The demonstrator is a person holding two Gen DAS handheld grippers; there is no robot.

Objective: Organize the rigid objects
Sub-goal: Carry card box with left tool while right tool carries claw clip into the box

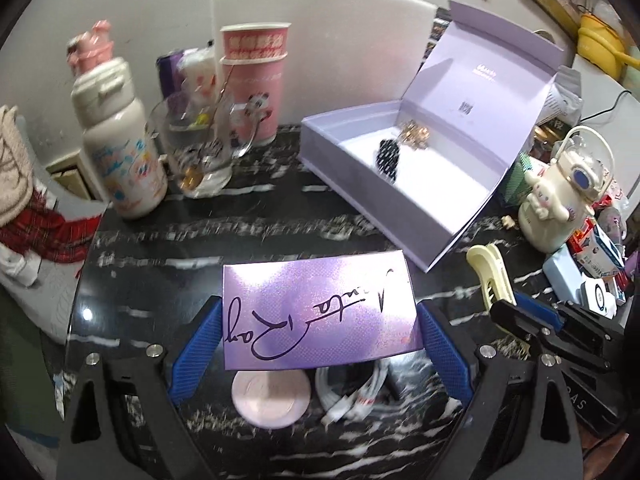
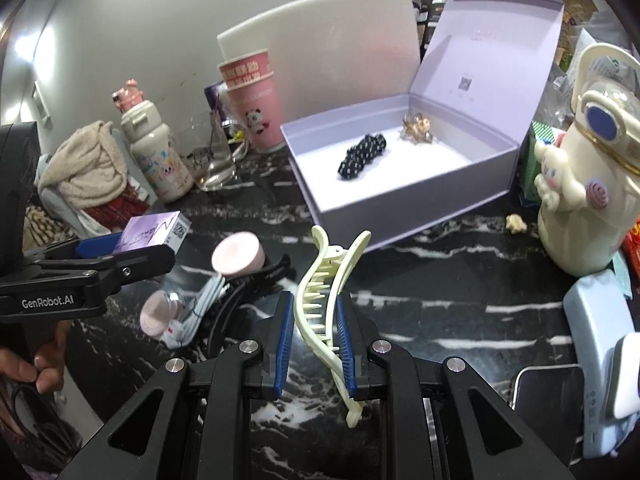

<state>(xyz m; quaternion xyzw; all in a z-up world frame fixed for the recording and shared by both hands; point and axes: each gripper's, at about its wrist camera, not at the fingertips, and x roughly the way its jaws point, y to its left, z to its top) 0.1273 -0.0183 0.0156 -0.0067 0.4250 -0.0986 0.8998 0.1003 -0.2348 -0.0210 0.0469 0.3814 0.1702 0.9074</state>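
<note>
The left tongs (image 1: 320, 320) are clamped on one small purple carton (image 1: 318, 312) with dark script, held clear above the black marbled counter (image 1: 280, 216). The right tongs (image 2: 314, 336) are nearly closed on one cream claw hair clip (image 2: 326, 300), its toothed end pointing forward. Below the carton lie one pink round compact (image 1: 272, 400) and one white coiled cable (image 1: 352, 392), with one black hair clip (image 2: 248, 284) beside them. Farther back stands one open lilac gift box (image 2: 400, 196), holding two pieces: a black beaded clip (image 2: 362, 156) and a gold clip (image 2: 416, 126). Two cartoon bottles, one glass mug and two stacked pink paper cups ring the counter.
</note>
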